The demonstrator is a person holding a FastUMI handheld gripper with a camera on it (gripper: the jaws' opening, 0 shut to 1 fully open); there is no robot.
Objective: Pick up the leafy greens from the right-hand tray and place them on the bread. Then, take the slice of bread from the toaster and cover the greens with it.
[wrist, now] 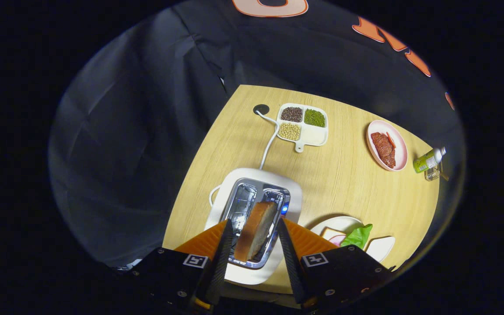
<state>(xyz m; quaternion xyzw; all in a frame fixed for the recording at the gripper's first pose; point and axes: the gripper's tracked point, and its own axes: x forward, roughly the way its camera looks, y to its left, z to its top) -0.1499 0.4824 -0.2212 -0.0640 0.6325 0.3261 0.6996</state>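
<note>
Gripper view. We look down on a light wooden table (344, 183) from above. Our gripper (255, 232) hangs over the white toaster (287, 183), its two fingers spread apart, one on each side of the slice of bread (256, 229) that stands on edge in the toaster's right slot. We see a gap between each finger and the slice; neither presses on it.

Just right of the toaster, partly behind our right finger, sits a white plate (344, 223). On it we make out a pale slice of bread edge, something pink, and the leafy greens (358, 236) lying on top. A second white piece (381, 247) lies just beside the greens; we cannot tell what it is.

Beyond the toaster a white cord (269, 144) runs to a dark round hole in the table. Next to it stands a divided white dish (303, 124) holding dark, green and pale beans. Farther right, a pink plate (387, 144) carries red meat strips, and near it a green bottle (427, 160) lies on its side.
</note>
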